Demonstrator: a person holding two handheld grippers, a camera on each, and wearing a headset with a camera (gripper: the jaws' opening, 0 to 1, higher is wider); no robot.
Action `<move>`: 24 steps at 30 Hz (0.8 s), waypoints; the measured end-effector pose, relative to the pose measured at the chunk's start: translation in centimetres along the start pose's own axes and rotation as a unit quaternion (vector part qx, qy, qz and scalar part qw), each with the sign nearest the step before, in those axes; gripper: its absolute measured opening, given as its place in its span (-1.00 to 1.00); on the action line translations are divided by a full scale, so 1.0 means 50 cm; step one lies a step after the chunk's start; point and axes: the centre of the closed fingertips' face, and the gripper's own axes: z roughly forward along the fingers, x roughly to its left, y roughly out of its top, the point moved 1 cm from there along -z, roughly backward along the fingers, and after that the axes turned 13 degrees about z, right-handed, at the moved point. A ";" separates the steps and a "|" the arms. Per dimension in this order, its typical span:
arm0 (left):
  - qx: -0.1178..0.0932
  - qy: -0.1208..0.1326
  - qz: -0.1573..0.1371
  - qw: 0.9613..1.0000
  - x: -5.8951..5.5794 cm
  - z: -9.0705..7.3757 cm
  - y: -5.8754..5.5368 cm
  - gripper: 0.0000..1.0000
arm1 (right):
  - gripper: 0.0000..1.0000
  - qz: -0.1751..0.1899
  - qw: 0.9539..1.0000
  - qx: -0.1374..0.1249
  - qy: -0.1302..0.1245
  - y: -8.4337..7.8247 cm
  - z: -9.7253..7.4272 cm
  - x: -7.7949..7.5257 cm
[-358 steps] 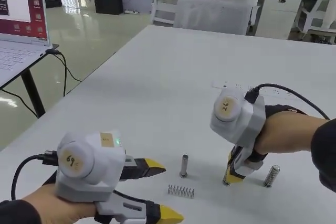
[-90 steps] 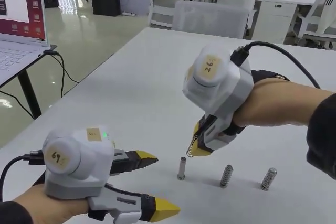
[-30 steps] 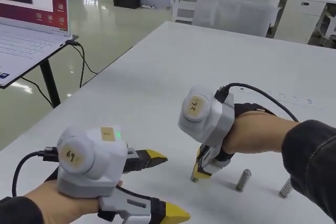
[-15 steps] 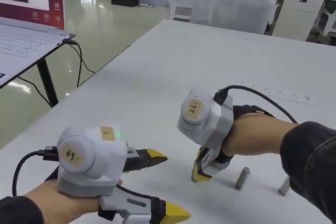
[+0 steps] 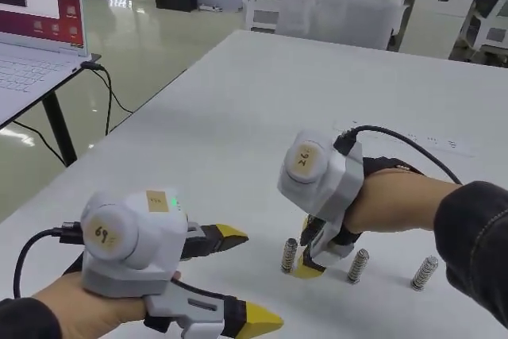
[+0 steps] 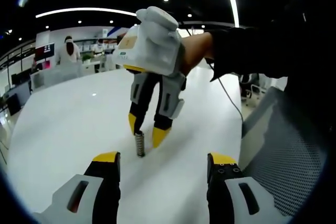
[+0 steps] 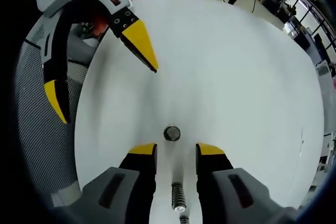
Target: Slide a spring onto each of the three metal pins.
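Since three seconds ago, the spring that was held in the right claw [image 6: 147, 131] above a bare pin has been put down over that pin, and the claw has been brought low over the table [image 5: 238, 117]. Half a second ago the pin was hidden behind the claw's tips; now the sprung pin is seen clear of them.

At the far left, a laptop [image 5: 24, 69] is seen on a separate stand. The left claw [image 5: 244, 277] is held at the near left edge of the table with its jaws spread wide and nothing between them, well apart from the pins.

The leftmost spring [image 5: 289, 255] stands upright on the table, slipped over the leftmost pin [image 7: 171, 133], whose round top is seen just ahead of the right claw's yellow tips. The right claw's jaws are parted and nothing is gripped; the tips hang just beside that spring, near the table.

To the right, the middle spring [image 5: 358, 265] stands upright just beyond the claw, and the rightmost spring [image 5: 425, 272] stands farther along, below the person's sleeve.
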 end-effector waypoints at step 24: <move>0.007 -0.010 0.012 1.000 0.004 0.010 0.011 0.25 | -0.02 0.073 0.993 -0.094 -0.012 -0.063 -0.075 -0.033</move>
